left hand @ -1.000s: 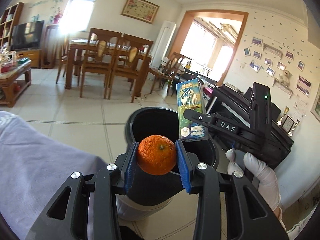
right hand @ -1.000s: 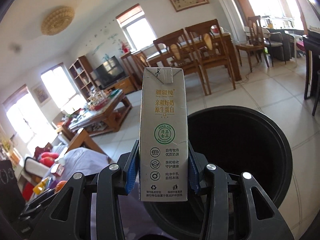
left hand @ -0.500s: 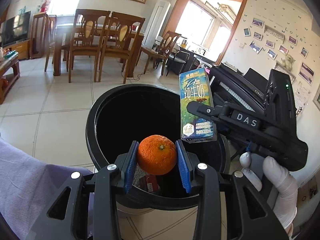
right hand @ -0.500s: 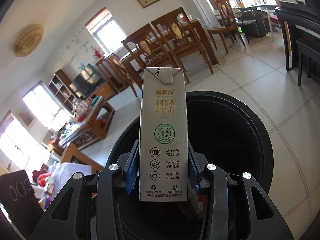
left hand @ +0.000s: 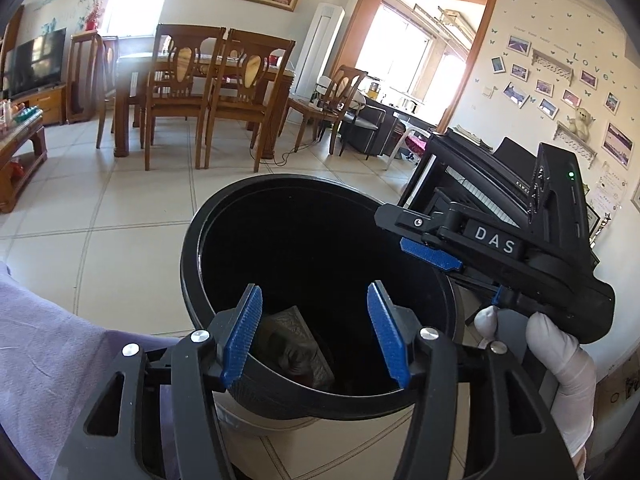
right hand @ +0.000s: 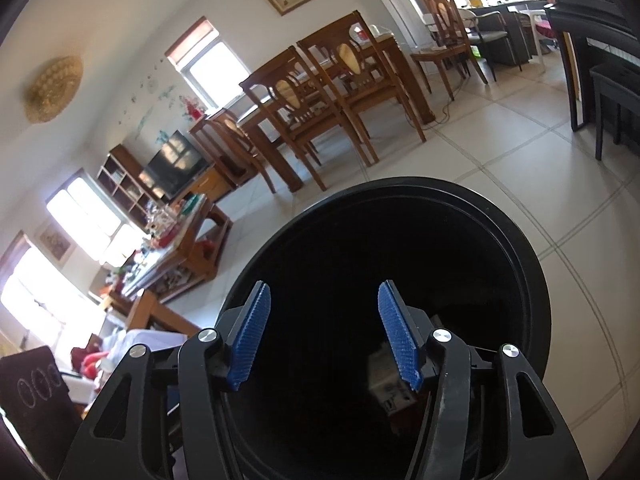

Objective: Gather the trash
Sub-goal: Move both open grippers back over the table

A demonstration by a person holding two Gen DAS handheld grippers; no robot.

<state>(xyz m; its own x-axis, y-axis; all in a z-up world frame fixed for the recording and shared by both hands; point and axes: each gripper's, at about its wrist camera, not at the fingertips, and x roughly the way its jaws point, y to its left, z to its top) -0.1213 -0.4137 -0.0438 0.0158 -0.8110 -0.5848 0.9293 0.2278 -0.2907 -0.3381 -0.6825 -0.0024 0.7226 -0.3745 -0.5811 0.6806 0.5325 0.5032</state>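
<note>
A black round trash bin [left hand: 192, 264] stands on the tiled floor, its mouth right under both grippers. My left gripper [left hand: 316, 332] hangs over the near rim, jaws opening, nothing between the blue pads. Inside the bin lies a grey crumpled carton [left hand: 296, 344]. The right gripper [left hand: 430, 254], held by a white-gloved hand [left hand: 568, 364], reaches over the bin's right rim. In the right wrist view the right gripper [right hand: 324, 336] is over the bin [right hand: 532, 280] with its jaws opening and empty; a pale carton [right hand: 384, 384] shows dimly deep inside.
A purple cloth [left hand: 44, 344] lies at the lower left. Wooden dining chairs and a table [left hand: 200, 92] stand beyond the bin. A black piano [left hand: 480, 184] is at the right, a low coffee table [right hand: 180, 248] to the left.
Both grippers opened over the bin: the orange left the left jaws and the milk carton left the right jaws. Both now show empty. Earlier the left gripper moved forward over the bin.
</note>
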